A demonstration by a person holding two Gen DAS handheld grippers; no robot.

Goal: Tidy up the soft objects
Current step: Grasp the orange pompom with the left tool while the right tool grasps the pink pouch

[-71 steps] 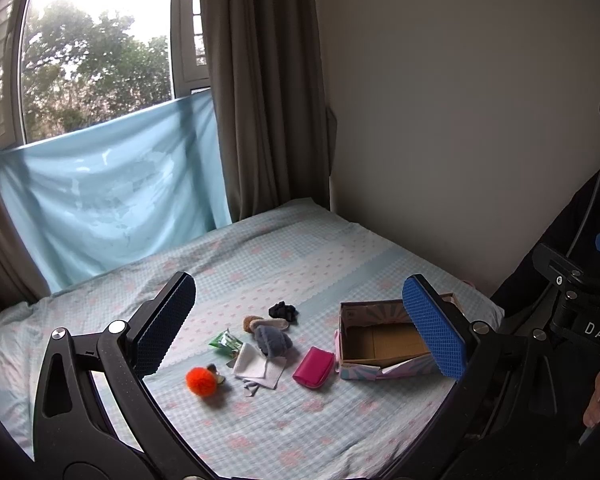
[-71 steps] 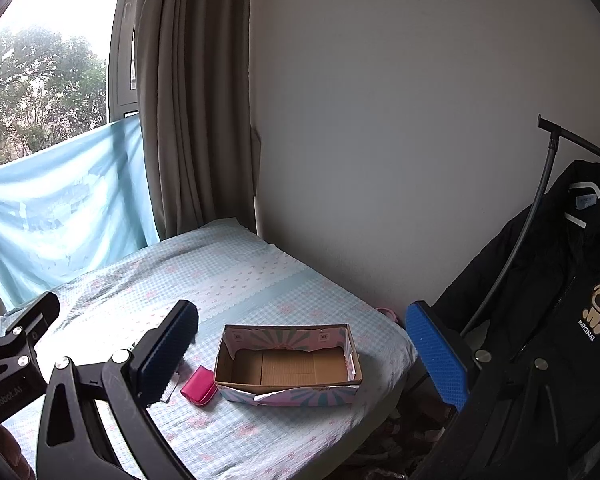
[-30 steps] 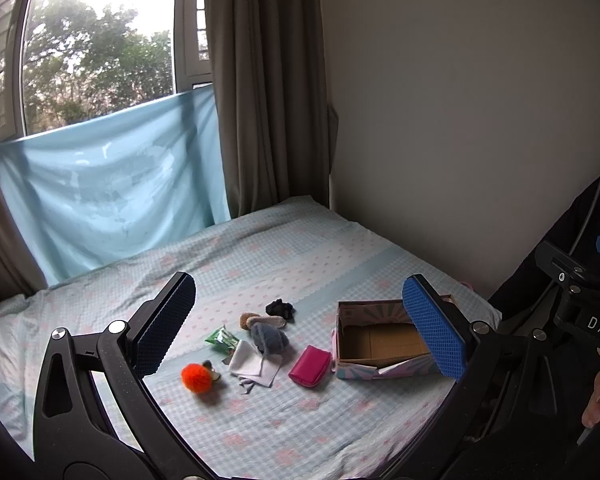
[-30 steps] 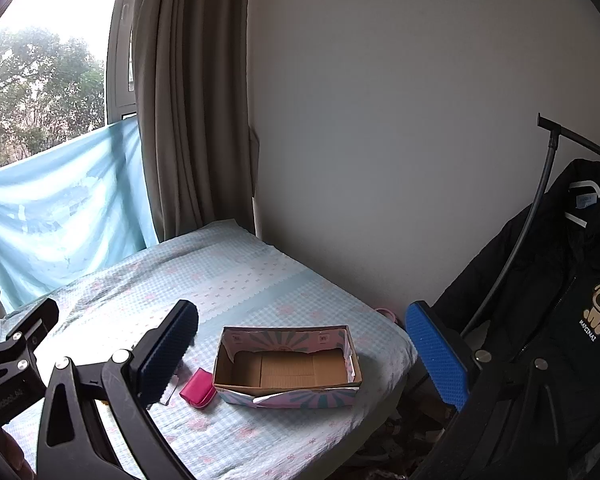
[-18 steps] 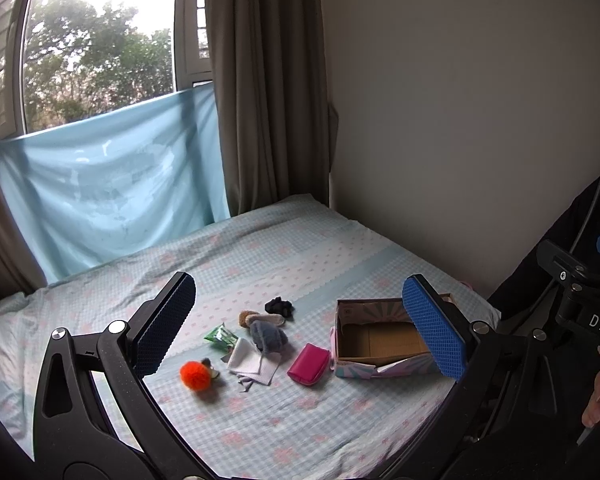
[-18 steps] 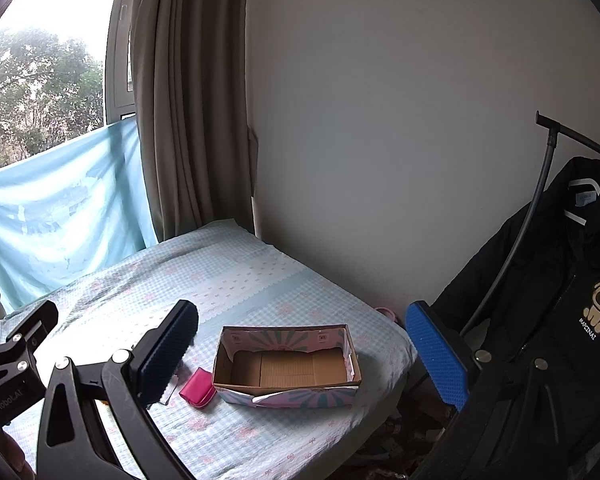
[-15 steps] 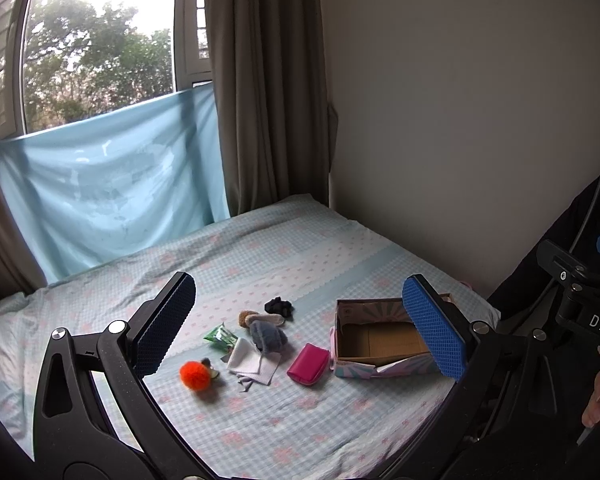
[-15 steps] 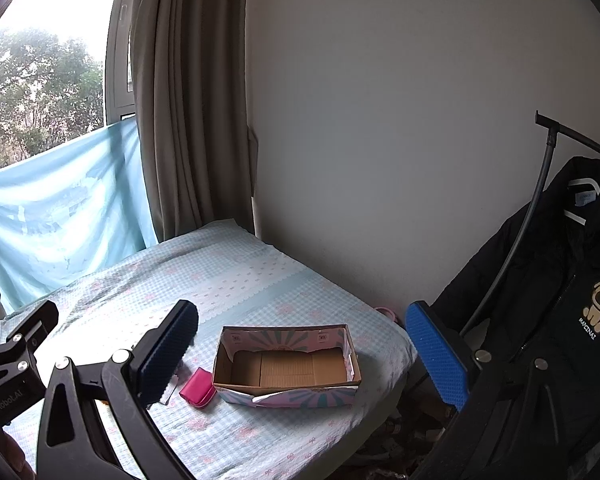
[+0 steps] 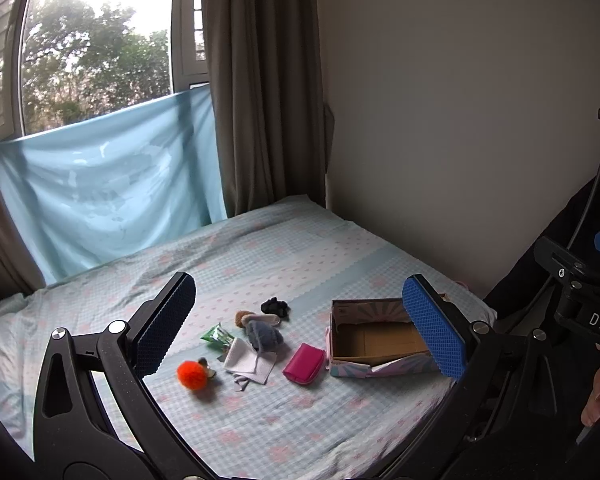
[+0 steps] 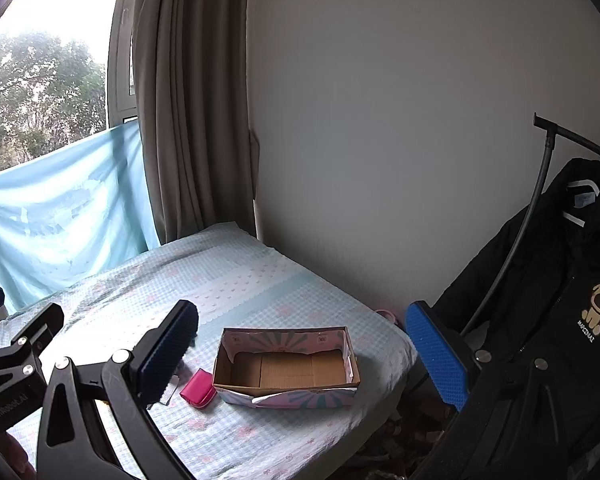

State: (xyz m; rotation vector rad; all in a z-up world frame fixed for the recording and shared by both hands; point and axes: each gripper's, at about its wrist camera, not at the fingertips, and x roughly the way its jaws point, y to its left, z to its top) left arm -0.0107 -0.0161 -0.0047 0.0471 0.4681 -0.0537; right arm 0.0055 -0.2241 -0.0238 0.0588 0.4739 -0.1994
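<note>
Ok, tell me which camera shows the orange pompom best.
The left wrist view. There the orange pompom lies in plain sight on the bed, left of the white cloth, seen between the open fingers of the left gripper. The right wrist view does not show it; that side of the bed sits behind the right gripper.

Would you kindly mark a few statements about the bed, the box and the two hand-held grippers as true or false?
1. The cardboard box is empty. True.
2. The pink pouch lies inside the box. False: it lies on the bed sheet beside the box.
3. The left hand-held gripper is open and holds nothing. True.
4. The right hand-held gripper is shut on the orange pompom. False: it is open, and the pompom lies on the sheet.
5. A black jacket hangs to the right of the bed. True.
</note>
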